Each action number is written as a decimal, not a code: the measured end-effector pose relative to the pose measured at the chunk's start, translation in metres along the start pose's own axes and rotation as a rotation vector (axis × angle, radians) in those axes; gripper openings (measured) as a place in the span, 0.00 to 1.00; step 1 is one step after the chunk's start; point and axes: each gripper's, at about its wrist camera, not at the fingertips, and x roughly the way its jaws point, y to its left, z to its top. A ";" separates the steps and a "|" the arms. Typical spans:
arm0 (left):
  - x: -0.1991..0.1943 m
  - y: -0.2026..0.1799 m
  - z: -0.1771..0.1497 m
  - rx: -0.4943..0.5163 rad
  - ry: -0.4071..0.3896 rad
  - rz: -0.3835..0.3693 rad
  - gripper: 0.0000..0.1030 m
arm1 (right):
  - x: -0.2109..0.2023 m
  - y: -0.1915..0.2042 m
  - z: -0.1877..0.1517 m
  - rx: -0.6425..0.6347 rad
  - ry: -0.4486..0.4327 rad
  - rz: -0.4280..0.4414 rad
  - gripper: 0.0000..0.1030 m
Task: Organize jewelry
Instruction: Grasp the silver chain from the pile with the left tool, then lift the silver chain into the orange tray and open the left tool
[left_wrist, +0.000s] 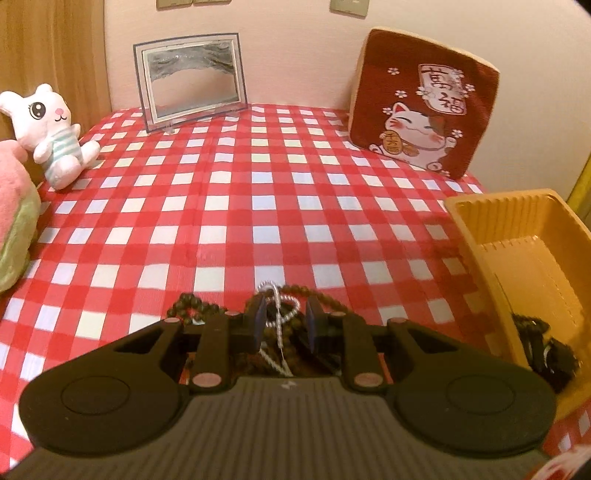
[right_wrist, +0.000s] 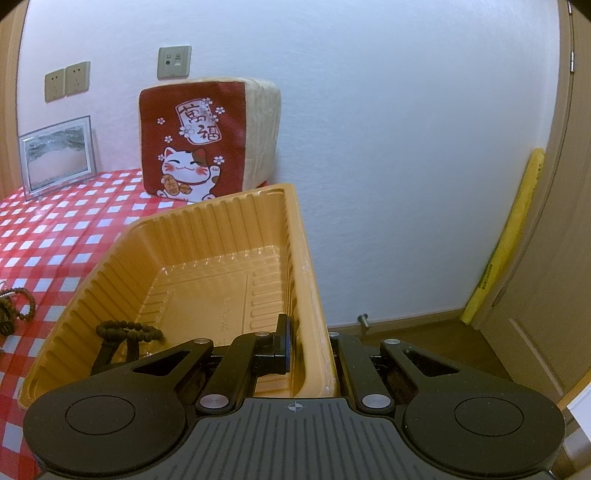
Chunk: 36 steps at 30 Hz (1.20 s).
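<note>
- My left gripper (left_wrist: 284, 325) stands part open over the bead pile (left_wrist: 280, 325), just left of the tray (left_wrist: 480, 221); silver chain (left_wrist: 282, 314) between my fingers.
- My right gripper (right_wrist: 310, 350) is clamped on the tray's wall.

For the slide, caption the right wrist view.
Right gripper clamps the orange tray's wall; a dark bead bracelet lies inside.

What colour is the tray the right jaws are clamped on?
Orange-yellow ribbed plastic tray, clearest in the right wrist view.
</note>
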 end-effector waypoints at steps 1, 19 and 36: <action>0.004 0.002 0.002 -0.005 0.003 -0.003 0.18 | 0.000 0.000 0.000 0.000 0.000 -0.001 0.06; 0.037 0.030 0.007 -0.145 0.082 -0.084 0.02 | 0.003 -0.001 0.001 0.001 0.004 -0.010 0.06; -0.073 0.066 0.030 -0.220 -0.144 -0.065 0.02 | 0.004 0.000 0.001 -0.002 0.003 -0.007 0.06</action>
